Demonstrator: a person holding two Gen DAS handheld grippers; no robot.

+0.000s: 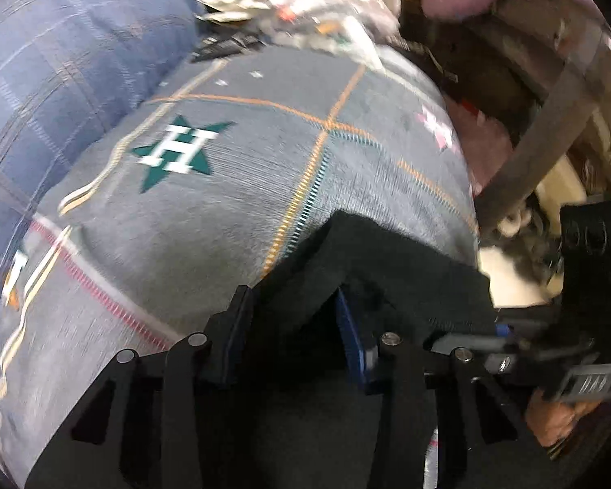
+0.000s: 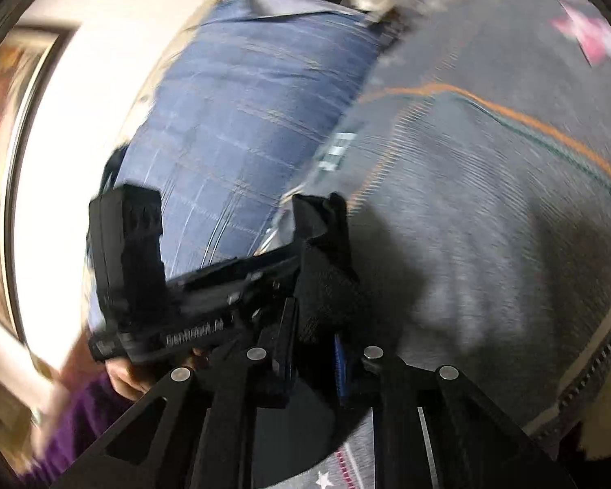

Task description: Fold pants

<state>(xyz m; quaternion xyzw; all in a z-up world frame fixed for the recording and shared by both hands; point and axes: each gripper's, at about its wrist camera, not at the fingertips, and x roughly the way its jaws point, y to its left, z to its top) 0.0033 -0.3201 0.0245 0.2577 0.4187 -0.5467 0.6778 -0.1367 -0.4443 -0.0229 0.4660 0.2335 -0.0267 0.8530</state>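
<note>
Nearest in the left wrist view, the left gripper (image 1: pixel 295 326) is seen with its fingers clamped on a bunched edge of the dark pants (image 1: pixel 387 261), which rise in a peak between them and drape toward the right. In the right wrist view the right gripper (image 2: pixel 311 350) likewise has its fingers closed on a dark fold of the same pants (image 2: pixel 326 269), with the other gripper's body just to its left. The garment is thus held up at two points above the grey patterned bedspread (image 1: pixel 224 212), not laid flat. No finished fold can be made out; the work is judged to be at an early or middle stage. Farther off, a blue plaid pillow (image 1: pixel 61 61) and blurred clutter (image 1: pixel 297 4) are seen.
</note>
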